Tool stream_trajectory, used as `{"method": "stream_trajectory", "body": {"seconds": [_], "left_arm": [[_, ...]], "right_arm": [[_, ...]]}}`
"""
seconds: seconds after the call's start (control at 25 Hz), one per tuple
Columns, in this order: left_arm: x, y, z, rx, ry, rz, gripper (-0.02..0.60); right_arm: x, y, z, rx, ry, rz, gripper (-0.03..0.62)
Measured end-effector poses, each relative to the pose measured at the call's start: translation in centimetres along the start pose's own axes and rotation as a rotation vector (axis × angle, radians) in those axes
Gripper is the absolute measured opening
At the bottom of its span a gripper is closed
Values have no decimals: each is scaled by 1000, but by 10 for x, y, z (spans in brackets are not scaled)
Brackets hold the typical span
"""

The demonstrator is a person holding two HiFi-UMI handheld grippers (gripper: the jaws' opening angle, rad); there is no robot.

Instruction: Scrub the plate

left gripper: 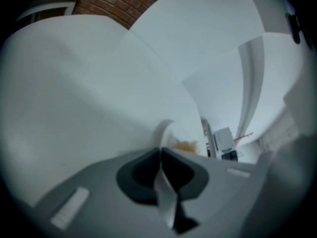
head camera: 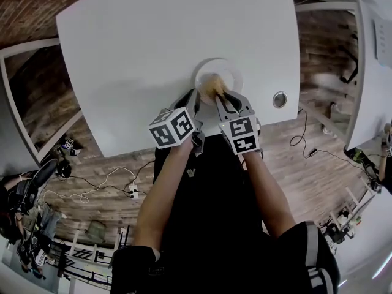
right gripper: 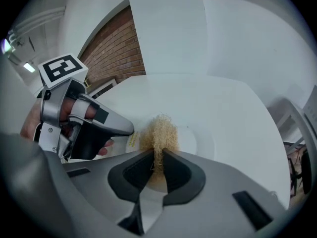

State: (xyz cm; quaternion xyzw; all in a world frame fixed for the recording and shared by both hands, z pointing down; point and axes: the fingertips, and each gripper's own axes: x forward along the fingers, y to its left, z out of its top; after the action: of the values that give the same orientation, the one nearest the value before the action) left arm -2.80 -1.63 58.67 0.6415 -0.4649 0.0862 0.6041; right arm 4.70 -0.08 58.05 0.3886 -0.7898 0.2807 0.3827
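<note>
A small white plate [head camera: 230, 70] lies near the front edge of the white table [head camera: 153, 48]. My left gripper [head camera: 195, 98] is shut on the plate's near-left rim; in the left gripper view the rim [left gripper: 165, 131] runs edge-on between the closed jaws [left gripper: 161, 156]. My right gripper [head camera: 220, 98] is shut on a tan fibrous scrubber [head camera: 213, 86], which is pressed onto the plate's inner face. In the right gripper view the scrubber [right gripper: 158, 134] sticks up from the jaws [right gripper: 157, 161] over the plate [right gripper: 204, 142], with the left gripper [right gripper: 84, 125] just to its left.
A round metal grommet [head camera: 280, 99] is set in the table right of the plate. The table's front edge runs just under both grippers. Below lie a wooden floor, cables and a power strip [head camera: 133, 192]. A brick wall [right gripper: 116, 53] stands behind.
</note>
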Motion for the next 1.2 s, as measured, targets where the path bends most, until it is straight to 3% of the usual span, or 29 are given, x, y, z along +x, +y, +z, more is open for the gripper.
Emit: {"method": "stream_trajectory", "body": {"seconds": [0.32,0.52,0.72,1.0,1.2], "left_arm": [[-2,1,0,-8,1,-6,17],[-1,0,-1,0,6,2,15],[0,-2,-4,10,9,2,14],[1,-3,-2,49,26,10,9],[1,-3,-5,33,28,22,6]], "right_arm": [[-16,-47,-3,65,-4,-116,44],[-10,-51,3,57,11,-143,44],[-1,-31,5,56,18,-101,43],[19,19,24,24,16,31,43],[20,21,27,25,16,55,43]]}}
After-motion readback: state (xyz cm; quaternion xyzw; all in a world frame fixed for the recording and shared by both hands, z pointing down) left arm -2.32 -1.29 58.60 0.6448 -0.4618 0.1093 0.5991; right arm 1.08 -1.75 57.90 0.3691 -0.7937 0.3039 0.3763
